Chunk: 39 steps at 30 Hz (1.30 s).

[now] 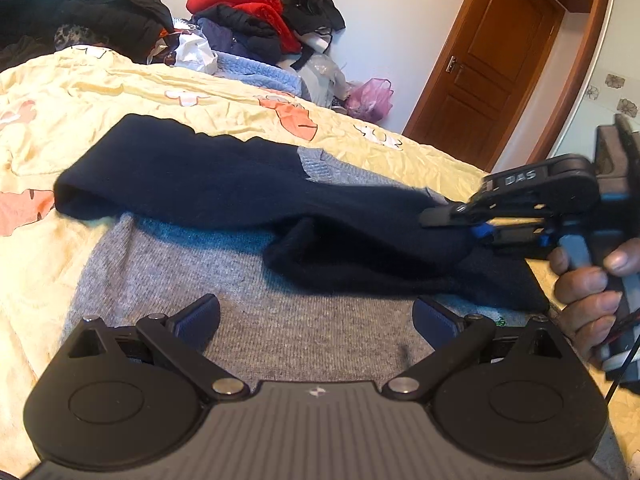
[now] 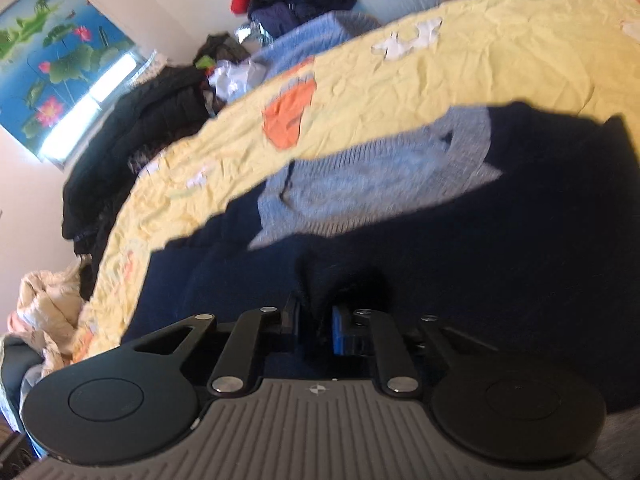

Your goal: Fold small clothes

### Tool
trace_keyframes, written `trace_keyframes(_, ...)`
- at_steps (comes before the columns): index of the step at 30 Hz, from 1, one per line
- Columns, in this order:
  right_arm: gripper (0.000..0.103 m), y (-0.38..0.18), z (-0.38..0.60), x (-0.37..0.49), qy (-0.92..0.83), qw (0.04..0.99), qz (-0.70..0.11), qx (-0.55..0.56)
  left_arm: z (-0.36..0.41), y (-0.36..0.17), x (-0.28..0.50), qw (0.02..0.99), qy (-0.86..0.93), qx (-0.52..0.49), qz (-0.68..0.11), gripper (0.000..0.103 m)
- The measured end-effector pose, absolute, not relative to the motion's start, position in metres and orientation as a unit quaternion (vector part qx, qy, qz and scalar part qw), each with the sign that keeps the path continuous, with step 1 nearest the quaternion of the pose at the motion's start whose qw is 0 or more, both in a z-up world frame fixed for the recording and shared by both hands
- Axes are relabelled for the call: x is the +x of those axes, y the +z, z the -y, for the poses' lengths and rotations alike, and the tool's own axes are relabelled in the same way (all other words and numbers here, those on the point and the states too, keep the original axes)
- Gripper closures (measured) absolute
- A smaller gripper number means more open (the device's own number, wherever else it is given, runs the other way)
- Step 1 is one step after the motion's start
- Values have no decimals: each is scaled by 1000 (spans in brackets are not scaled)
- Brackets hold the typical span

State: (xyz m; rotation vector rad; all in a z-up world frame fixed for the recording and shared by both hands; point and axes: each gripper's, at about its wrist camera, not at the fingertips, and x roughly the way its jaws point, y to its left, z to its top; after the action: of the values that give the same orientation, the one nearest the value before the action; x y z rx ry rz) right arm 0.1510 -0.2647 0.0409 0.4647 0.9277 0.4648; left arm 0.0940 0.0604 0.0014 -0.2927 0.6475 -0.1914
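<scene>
A small sweater with a grey body and navy sleeves lies on the yellow bed sheet. One navy sleeve is laid across the chest. My left gripper hovers open over the grey body, nothing between its fingers. My right gripper, held by a hand, comes in from the right and pinches navy cloth. In the right wrist view the right gripper is shut on a bunch of navy sleeve, with the grey neck part beyond it.
A heap of red, dark and blue clothes sits past the far bed edge, beside a black coat and a pink bag. A brown wooden door stands at the right. A window with a lotus blind shows in the right wrist view.
</scene>
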Motion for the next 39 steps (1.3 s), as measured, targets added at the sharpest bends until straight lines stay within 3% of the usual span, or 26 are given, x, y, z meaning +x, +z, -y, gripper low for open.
trace_keyframes(6, 83, 74, 294, 155, 203, 879, -406, 145, -57, 2, 94, 934, -90, -133, -318, 0)
trace_keyframes(13, 83, 66, 343, 164, 146, 893, -416, 94, -54, 2, 94, 935, -87, -125, -319, 0)
trace_keyframes(32, 87, 38, 375, 162, 112, 892, -432, 68, -49, 3, 95, 936, -81, -110, -324, 0)
trace_keyframes(39, 88, 53, 388, 160, 100, 903, -410, 85, -49, 4, 95, 936, -81, -111, -323, 0)
